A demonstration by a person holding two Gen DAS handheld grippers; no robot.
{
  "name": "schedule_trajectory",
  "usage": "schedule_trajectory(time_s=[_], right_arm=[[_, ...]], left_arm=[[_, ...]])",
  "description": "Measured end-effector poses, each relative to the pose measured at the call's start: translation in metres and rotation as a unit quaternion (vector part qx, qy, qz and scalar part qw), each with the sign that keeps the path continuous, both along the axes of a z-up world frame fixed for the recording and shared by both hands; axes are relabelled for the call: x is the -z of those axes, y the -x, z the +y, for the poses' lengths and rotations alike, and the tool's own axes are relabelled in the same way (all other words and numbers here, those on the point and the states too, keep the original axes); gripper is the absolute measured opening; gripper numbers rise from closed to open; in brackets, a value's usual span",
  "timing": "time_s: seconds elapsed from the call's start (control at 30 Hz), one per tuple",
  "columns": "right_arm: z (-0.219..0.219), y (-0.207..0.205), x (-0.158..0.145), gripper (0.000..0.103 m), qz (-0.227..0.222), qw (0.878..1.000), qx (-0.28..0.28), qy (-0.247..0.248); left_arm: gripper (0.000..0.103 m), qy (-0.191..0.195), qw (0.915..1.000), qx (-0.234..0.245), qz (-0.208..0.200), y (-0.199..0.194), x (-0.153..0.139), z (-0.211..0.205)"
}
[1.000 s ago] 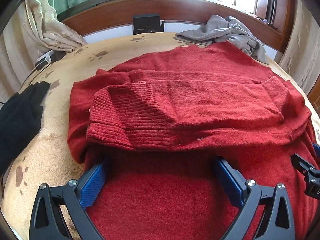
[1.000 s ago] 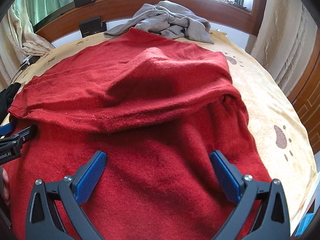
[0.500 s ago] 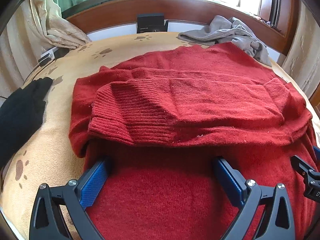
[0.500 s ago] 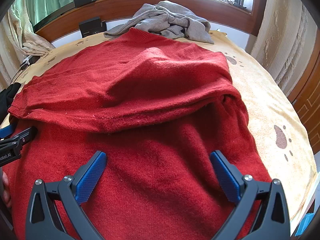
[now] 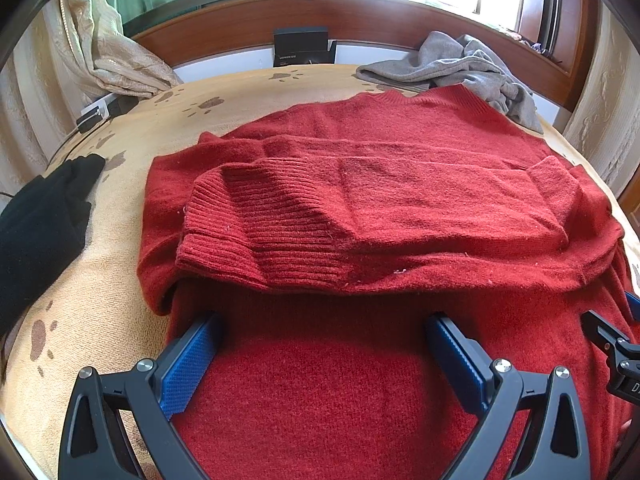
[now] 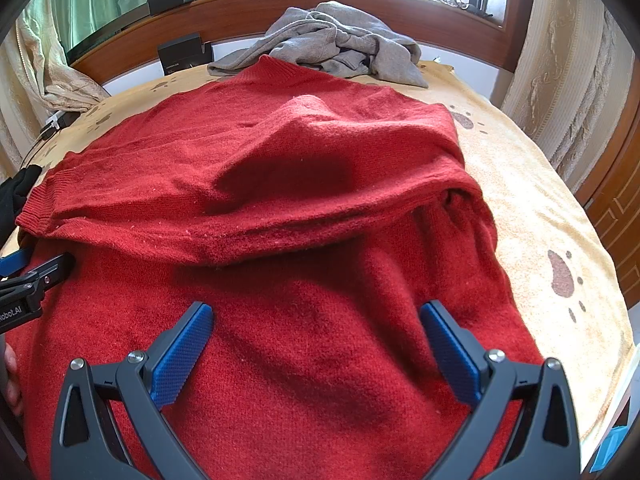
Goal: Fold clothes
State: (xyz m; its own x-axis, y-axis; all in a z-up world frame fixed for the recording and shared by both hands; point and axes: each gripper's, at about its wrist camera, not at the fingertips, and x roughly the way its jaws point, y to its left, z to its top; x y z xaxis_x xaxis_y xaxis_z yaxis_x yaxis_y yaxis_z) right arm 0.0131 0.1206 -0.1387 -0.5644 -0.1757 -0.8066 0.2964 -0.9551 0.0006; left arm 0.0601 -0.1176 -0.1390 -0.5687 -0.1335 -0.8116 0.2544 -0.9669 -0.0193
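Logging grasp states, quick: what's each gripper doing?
Left gripper: open, empty, over the red sweater.
Right gripper: open, empty, over the same sweater.

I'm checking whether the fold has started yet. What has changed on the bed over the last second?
Very little. The left gripper has eased slightly back and up over the red sweater, so more bed shows on its left; the right gripper has barely shifted. Both stay open, holding nothing. The sweater, its folded-in sleeves, the grey garment and the black garment lie as before.
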Motion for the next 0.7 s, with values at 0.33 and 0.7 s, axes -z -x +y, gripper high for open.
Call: schedule_trajectory(time_s=[0.33,0.7], right_arm=[[0.001,0.002,0.001,0.103,0.0,1.0,0.0,0.0],[0.006,0.002,0.0,0.103,-0.003,1.0,-0.025,0.008]], left_arm=[[0.103,-0.001,1.0,0.001,0.0,0.0,0.0,-0.001],[0.103,-0.03,0.9991,0.027,-0.008,-0.008,-0.012,-0.01]])
